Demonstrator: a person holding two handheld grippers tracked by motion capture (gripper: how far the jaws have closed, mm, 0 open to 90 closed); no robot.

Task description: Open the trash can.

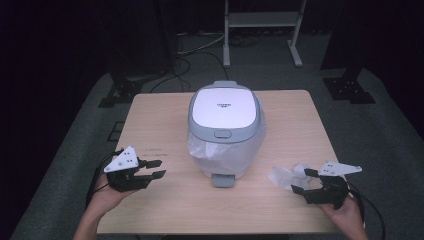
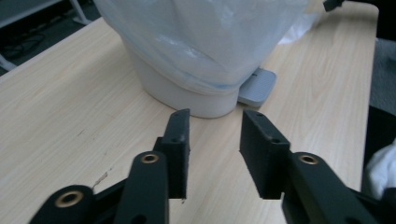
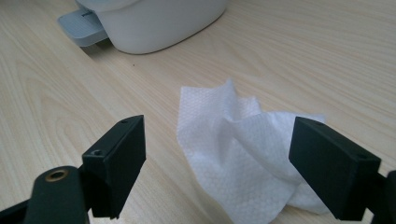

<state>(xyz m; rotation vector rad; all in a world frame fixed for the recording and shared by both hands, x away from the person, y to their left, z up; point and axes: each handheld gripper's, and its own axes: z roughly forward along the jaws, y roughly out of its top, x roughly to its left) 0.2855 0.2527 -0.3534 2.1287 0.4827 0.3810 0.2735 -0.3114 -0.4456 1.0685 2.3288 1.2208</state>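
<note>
A white pedal bin (image 1: 226,130) with a grey-rimmed shut lid (image 1: 225,106) stands mid-table, a clear plastic liner (image 2: 201,37) hanging over its sides and a grey pedal (image 1: 223,180) facing me. My left gripper (image 1: 159,168) hovers left of the bin, aimed at its base (image 2: 187,88). Its jaws (image 2: 215,121) stand partly apart with nothing between them. A crumpled white tissue (image 1: 285,175) lies on the table right of the bin. My right gripper (image 1: 300,180) sits just behind it, jaws wide open, with the tissue (image 3: 233,144) lying on the wood between them, untouched.
The wooden table (image 1: 150,120) has bare room on both sides of the bin. On the floor behind it are a white stand frame (image 1: 262,30), black stand bases (image 1: 117,92) and cables. The pedal (image 3: 81,28) juts out at the bin's front.
</note>
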